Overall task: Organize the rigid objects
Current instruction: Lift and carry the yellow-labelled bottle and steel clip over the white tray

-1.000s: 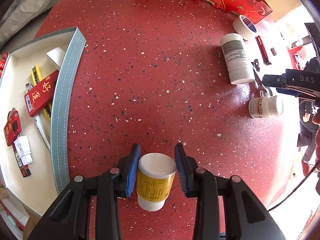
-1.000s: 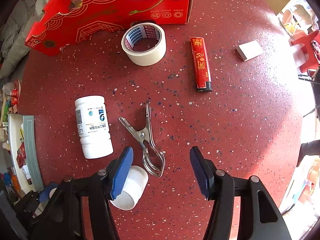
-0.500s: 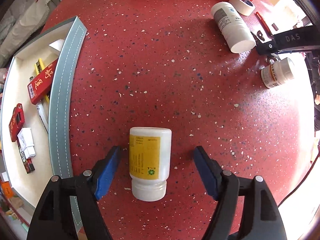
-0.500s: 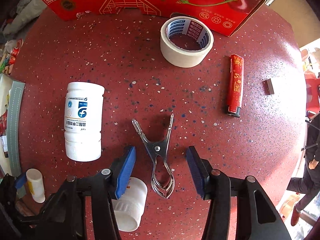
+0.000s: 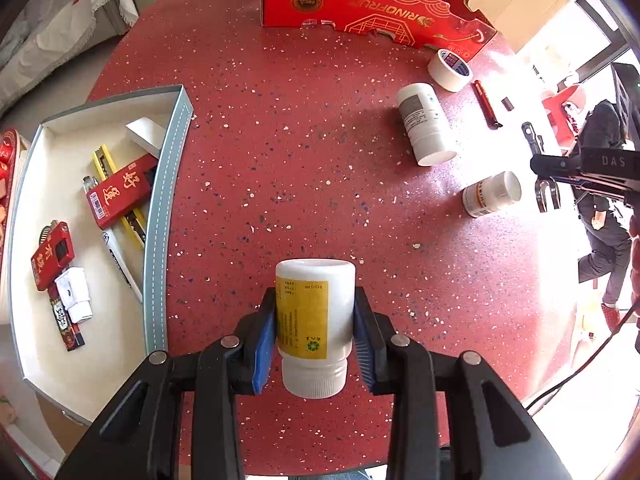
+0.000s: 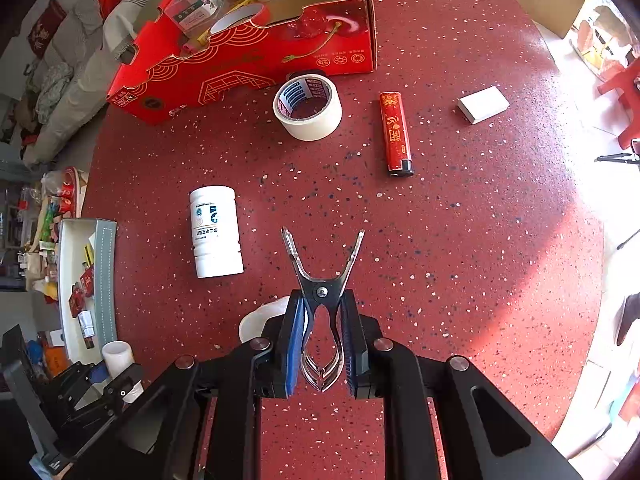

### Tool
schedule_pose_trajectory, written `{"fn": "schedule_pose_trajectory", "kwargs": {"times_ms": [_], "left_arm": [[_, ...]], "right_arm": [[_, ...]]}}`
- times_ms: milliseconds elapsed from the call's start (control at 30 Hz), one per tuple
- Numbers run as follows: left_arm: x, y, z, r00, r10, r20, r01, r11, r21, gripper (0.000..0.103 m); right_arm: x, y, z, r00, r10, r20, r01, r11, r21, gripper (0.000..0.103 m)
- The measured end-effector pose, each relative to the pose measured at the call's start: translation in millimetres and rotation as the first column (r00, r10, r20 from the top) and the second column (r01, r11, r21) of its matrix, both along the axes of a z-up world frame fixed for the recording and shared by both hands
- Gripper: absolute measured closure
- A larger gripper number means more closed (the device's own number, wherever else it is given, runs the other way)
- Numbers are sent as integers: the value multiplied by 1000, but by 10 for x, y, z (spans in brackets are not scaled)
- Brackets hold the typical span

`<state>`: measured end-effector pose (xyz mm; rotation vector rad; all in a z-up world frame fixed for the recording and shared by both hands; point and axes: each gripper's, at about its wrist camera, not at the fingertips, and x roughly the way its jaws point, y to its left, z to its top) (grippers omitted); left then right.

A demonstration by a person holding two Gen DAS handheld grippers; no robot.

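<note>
Bottle with the yellow label (image 5: pixel 314 320) sits clamped between the blue pads of the left gripper (image 5: pixel 315 340), cap end toward the camera, out over the middle of the red speckled bench (image 5: pixel 300 152). Right gripper (image 6: pixel 320 342) is squeezed shut on the metal clip (image 6: pixel 322 292), whose prongs splay open. Further out lie a bigger white bottle (image 6: pixel 216 232), tape roll (image 6: pixel 308 106) and red lighter (image 6: pixel 395 134). Grey-rimmed tray (image 5: pixel 166 220) sits at the bench's left edge.

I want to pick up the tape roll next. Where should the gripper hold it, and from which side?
Judging by its pose, the tape roll lies flat, hole upward, close to the red box. Come from above, one finger in the hole, one outside, on the wall away from the box.
</note>
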<state>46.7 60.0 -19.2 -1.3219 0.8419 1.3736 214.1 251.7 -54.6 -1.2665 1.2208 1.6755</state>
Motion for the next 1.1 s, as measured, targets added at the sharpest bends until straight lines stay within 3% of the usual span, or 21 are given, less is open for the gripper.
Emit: {"fn": "schedule_pose_trajectory", "kwargs": {"times_ms": [300,600,800,1100], "left_arm": [[-129,-293,296,999,11,36,-13,999,47,65],[-509,-516,436,997,68,25,-69,997,44,65],[-815,-666,477,992,125,12,-126,991,46,65],[-1150,-870,497,977,212,-4,-211,975,71,65]], "right_arm": [[186,-339,386,997,-36,-65,35,999,-15,84],[-277,-900,198,997,22,-76,-32,992,-121,84],[-748,-1108,249,982,187,-38,-190,976,-102,84],[-1358,-1266,398,936,353,-11,-353,934,-54,84]]}}
